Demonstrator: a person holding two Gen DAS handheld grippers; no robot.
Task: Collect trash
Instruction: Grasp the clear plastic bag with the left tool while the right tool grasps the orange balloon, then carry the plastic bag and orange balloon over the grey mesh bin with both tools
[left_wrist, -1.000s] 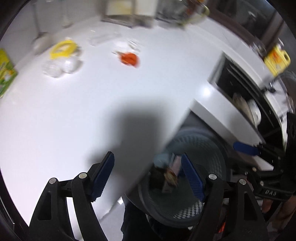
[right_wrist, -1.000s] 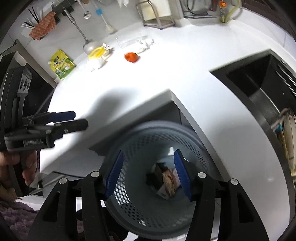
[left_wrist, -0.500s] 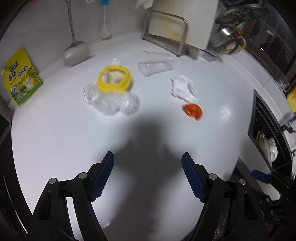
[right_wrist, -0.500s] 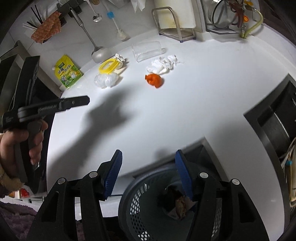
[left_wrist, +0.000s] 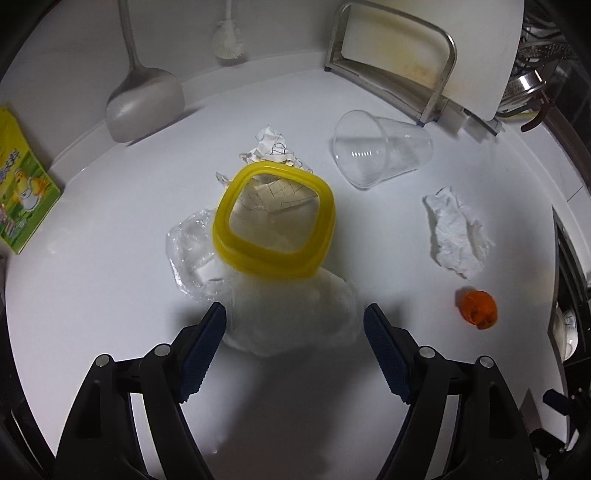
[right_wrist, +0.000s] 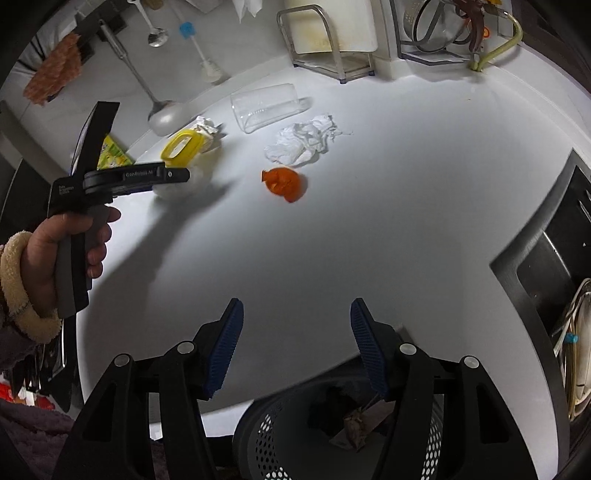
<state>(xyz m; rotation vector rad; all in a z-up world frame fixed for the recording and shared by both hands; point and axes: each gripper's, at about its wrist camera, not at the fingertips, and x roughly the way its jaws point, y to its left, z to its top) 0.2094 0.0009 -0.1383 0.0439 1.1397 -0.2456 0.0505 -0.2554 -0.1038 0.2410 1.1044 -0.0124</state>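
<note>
Counter: our white worktop (left_wrist: 110, 295).
Change: we've closed in on trash.
Left gripper (left_wrist: 294, 325): spread, white wad (left_wrist: 291, 314) between jaws.
Right gripper (right_wrist: 296, 328): released.

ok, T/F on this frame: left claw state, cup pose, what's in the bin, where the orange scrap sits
1. The left claw is shut on the yellow lid. False: open, holding nothing.
2. The cup lies on its side. True.
3. The bin is empty. False: it holds wrappers.
4. The orange scrap sits on the counter. True.
5. The right claw is open. True.
</note>
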